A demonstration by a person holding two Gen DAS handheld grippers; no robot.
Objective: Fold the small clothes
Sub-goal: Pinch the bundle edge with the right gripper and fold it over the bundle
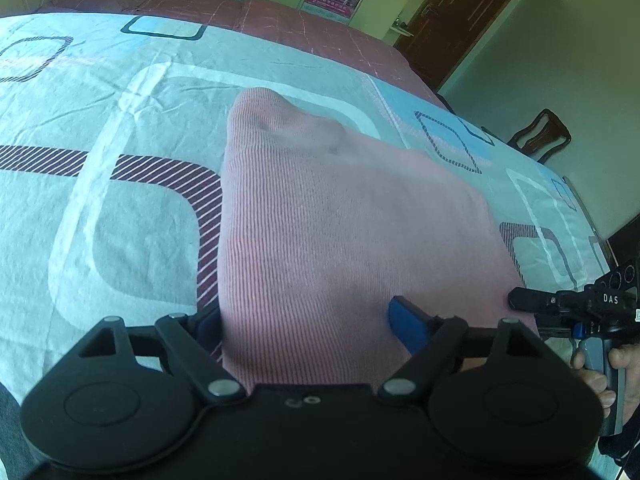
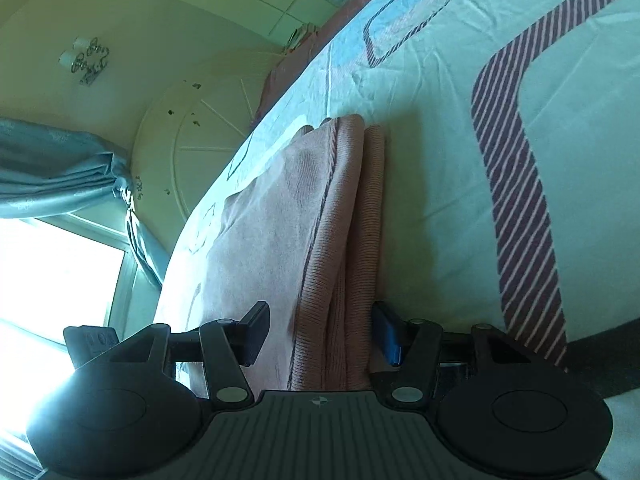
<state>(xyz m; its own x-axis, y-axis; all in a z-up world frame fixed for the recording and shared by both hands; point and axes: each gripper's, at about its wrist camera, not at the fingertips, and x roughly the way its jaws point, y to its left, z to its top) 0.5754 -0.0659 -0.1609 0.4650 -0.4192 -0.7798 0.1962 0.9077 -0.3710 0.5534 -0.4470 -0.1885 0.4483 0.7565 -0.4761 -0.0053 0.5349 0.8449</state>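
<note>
A pink ribbed knit garment point(image 1: 332, 216) lies folded on the patterned bed sheet point(image 1: 100, 128). My left gripper point(image 1: 308, 328) is open with its jaws wide apart on either side of the garment's near edge; the cloth fills the gap between them. The right gripper point(image 1: 520, 300) shows at the garment's right edge. In the right wrist view the garment point(image 2: 316, 216) shows as stacked folded layers seen edge-on. My right gripper point(image 2: 320, 332) is open, its fingers astride the layered edge without pinching it.
The bed sheet point(image 2: 440, 160) is pale green with striped rounded squares. A maroon cover point(image 1: 280, 24) lies at the far end. A wooden chair point(image 1: 540, 136) and a brown door point(image 1: 460, 16) stand to the right. A window with a blue curtain point(image 2: 60, 168) shows beside the bed.
</note>
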